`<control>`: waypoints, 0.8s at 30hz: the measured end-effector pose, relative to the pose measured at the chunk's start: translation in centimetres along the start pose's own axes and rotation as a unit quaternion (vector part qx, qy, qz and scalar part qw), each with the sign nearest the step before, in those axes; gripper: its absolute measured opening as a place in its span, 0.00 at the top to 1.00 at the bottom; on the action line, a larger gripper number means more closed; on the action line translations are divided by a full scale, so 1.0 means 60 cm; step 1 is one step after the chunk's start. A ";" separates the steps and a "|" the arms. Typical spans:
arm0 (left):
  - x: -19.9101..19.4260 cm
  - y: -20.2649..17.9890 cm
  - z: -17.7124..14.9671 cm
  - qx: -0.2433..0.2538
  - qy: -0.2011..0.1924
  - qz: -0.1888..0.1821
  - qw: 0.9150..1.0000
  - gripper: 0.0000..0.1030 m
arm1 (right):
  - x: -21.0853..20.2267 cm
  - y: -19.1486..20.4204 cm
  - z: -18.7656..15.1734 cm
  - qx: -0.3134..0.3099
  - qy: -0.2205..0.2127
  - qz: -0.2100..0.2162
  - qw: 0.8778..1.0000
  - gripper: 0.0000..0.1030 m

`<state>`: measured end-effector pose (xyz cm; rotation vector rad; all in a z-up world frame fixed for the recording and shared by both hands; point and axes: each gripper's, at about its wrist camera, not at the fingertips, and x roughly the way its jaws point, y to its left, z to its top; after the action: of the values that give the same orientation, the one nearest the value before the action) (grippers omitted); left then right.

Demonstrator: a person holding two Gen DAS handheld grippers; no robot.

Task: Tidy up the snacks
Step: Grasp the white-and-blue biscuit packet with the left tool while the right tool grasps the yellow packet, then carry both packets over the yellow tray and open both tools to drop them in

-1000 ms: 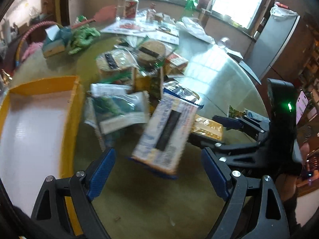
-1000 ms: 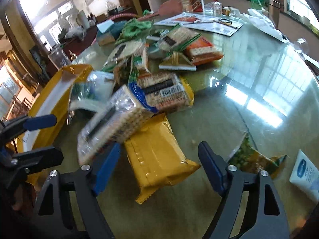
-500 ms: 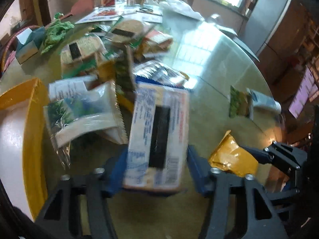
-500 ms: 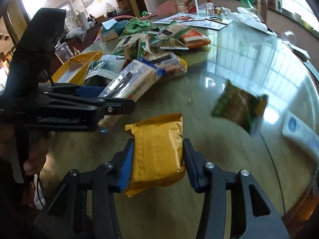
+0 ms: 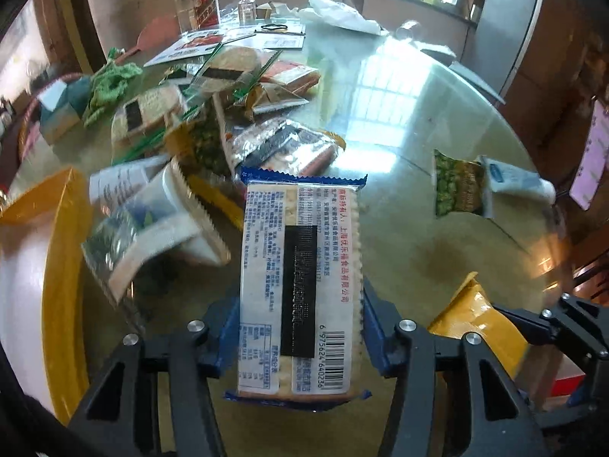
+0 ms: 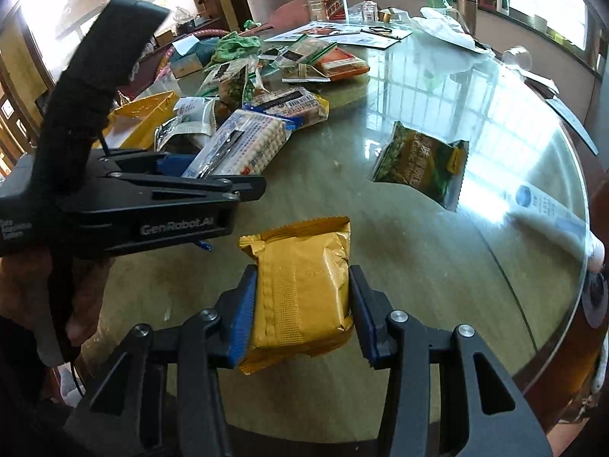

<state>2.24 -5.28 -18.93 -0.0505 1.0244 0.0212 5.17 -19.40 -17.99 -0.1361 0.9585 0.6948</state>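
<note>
My left gripper is shut on a white-and-blue cracker pack and holds it above the glass table; the pack also shows in the right wrist view. My right gripper is shut on a yellow snack pack, lifted over the table; that pack shows at lower right in the left wrist view. A pile of snack packs lies beyond. A yellow bin with a white inside stands at the left.
A green pea snack bag and a white tube lie to the right near the table's edge. Bottles, papers and a plastic bag stand at the far side. A green cloth lies far left.
Both grippers closed on their packs and lifted them. The left gripper drew the cracker pack back from the pile; the right gripper drew the yellow pack back toward the table's front.
</note>
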 end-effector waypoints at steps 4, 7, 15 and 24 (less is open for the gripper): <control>-0.059 0.017 -0.040 -0.030 -0.017 -0.036 0.999 0.48 | -0.017 0.010 -0.008 -0.002 -0.011 -0.001 1.000 0.56; -0.114 0.049 -0.083 -0.065 -0.029 -0.074 0.995 0.48 | -0.030 0.024 -0.016 -0.002 -0.024 0.011 1.000 0.56; -0.256 0.207 -0.161 -0.183 -0.094 0.011 0.979 0.48 | -0.042 0.138 0.009 -0.044 -0.052 0.098 0.993 0.57; -0.226 0.374 -0.202 -0.275 -0.073 0.106 0.953 0.47 | 0.044 0.373 0.096 -0.135 -0.025 0.182 0.974 0.57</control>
<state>-16.10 16.56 -14.33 -0.4409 0.8465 0.4999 -3.20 1.61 -12.49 -0.1843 0.8440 1.1625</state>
